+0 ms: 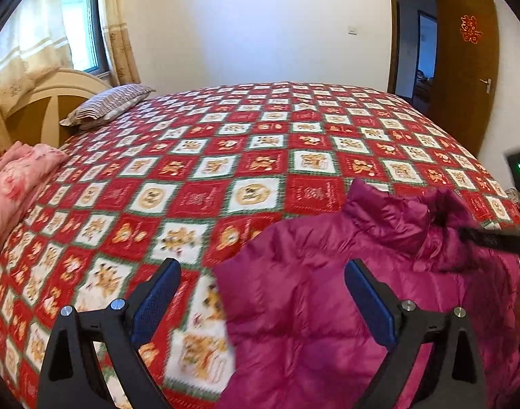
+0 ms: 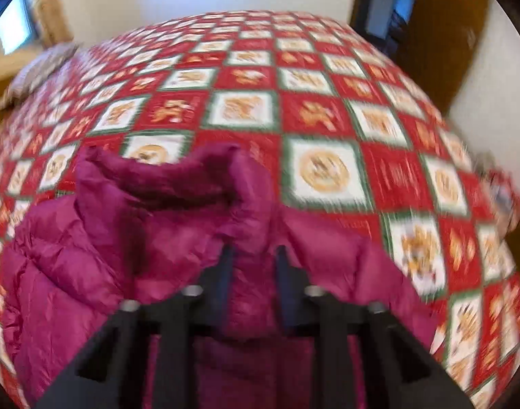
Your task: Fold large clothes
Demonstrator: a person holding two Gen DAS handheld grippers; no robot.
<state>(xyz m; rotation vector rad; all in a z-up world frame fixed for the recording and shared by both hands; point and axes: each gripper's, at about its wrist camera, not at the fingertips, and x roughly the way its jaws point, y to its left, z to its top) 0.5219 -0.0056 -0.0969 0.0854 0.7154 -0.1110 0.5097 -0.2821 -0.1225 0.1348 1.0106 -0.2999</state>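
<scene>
Magenta jacket (image 1: pixel 345 289) lies right of the left gripper (image 1: pixel 260 293) — jaws released; right gripper (image 2: pixel 253 283) is clenched on its shoulder.

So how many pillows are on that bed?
1 that I can see: a striped pillow at the far-left corner of the bed by the headboard. The pink bedding nearer on the left could hide others.

The magenta jacket (image 1: pixel 328 306) is quilted, puffy cloth with a slight sheen, creased all over. Under it, the bedspread (image 1: pixel 198 170) is matt printed cloth. Beyond the bedspread, the door (image 1: pixel 468 68) is smooth brown wood. The left gripper (image 1: pixel 260 300) is matt black plastic with textured blue pads (image 1: pixel 154 303) and shiny metal pins.
</scene>
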